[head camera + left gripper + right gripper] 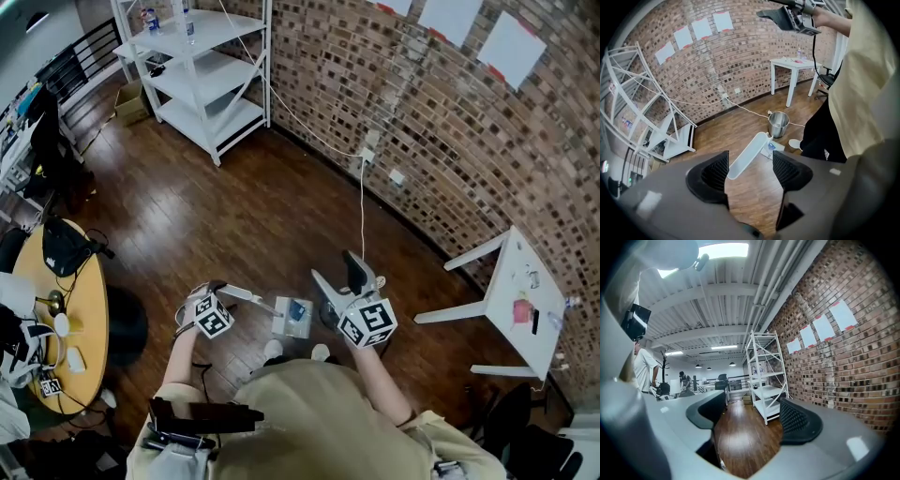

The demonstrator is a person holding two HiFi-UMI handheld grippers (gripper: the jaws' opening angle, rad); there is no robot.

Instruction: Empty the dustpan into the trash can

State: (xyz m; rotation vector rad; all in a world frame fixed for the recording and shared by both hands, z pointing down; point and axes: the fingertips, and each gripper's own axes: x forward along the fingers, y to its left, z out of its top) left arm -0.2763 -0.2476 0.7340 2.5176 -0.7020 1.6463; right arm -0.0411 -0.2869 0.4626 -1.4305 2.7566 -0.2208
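the step in hand looks like taking hold of the dustpan [769,147], which is sitting on the wooden surface [740,126] just beside the trash can [778,123], on the side of the can nearer the person. its long white handle [747,157] is slanting up and away from the can toward the left tongs [750,160], whose jaws are standing spread with the handle's free end showing in the gap between them, not pinched. the right tongs [752,404] are also spread and holding nothing, raised and pointing off across the room, well away from the can.

to do this well, the left tongs should be closing squarely on the handle near its end, and the pan should be kept level while it is being carried over the can's rim, tipping only once the lip is above the opening; the right tongs could be steadying the handle lower down.

the can is a small steel pail, seen from the side, so i cannot tell what is inside it. the pan is showing a bluish patch [773,146]; whether that is litter or a label is unclear
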